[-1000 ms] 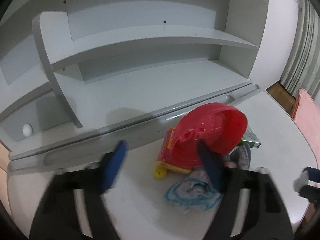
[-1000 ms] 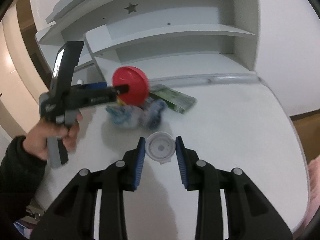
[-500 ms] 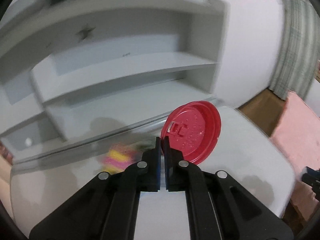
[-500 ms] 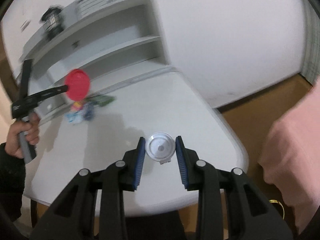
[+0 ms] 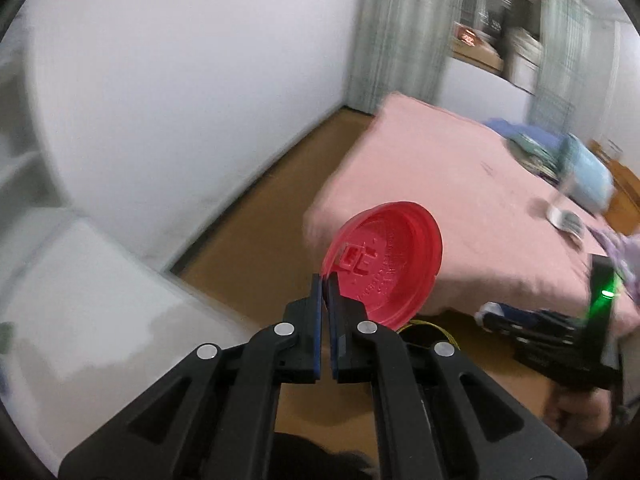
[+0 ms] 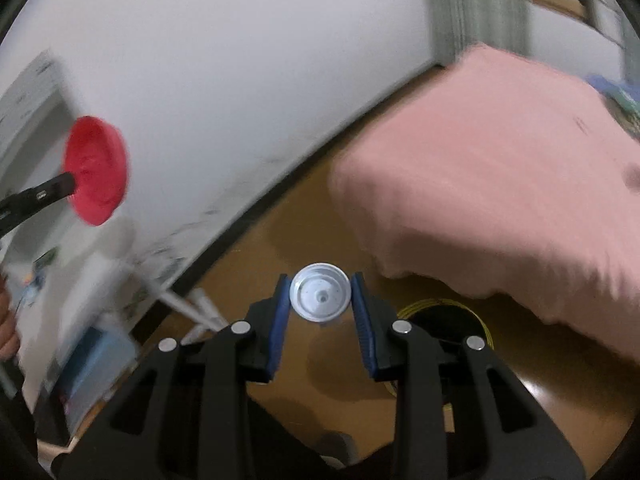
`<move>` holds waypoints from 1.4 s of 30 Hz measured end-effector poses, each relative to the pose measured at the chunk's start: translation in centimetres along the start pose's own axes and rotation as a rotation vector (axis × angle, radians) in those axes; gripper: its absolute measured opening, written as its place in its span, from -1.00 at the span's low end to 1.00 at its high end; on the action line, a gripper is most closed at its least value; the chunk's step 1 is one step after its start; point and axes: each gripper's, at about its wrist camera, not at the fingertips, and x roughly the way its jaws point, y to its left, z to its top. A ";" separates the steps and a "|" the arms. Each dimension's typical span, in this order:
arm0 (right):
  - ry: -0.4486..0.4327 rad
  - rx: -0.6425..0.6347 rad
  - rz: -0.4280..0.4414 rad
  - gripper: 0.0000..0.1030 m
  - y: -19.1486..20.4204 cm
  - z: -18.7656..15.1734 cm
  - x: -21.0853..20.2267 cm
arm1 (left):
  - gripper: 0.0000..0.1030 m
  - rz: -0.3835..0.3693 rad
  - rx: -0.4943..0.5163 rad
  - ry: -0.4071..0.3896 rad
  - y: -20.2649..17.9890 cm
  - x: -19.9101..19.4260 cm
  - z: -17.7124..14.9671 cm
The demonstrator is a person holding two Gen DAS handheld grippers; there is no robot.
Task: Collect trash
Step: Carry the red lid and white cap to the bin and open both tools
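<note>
My left gripper is shut on the rim of a red plastic lid and holds it in the air past the desk's corner. The lid also shows in the right wrist view, at the left. My right gripper is shut on a small white cap, held above the wooden floor. A dark bin with a yellow rim sits on the floor just beyond the right gripper, and part of it shows under the lid in the left wrist view.
A bed with a pink cover stands to the right. The white desk is at the left. White wall ahead, wooden floor between desk and bed. The other gripper shows at the lower right.
Both grippers have swung right, away from the desk and shelves, toward the floor and bed. The left gripper closed on the red lid and lifted it. The right kept the white cap.
</note>
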 end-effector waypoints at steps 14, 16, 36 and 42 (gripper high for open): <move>0.214 0.301 -0.088 -0.40 -15.7 -9.0 11.8 | -0.97 -0.195 0.095 0.271 -12.1 23.7 -12.0; 0.229 0.299 -0.097 -0.40 -15.5 -9.8 12.3 | -0.97 -0.177 0.107 0.278 -12.3 25.5 -12.9; 0.156 0.355 -0.102 0.51 -17.7 -8.9 11.2 | -0.97 -0.198 0.095 0.309 -14.2 27.3 -14.2; 0.115 0.396 -0.117 0.51 -18.7 -8.5 9.7 | -0.97 -0.209 0.109 0.310 -15.6 27.6 -14.2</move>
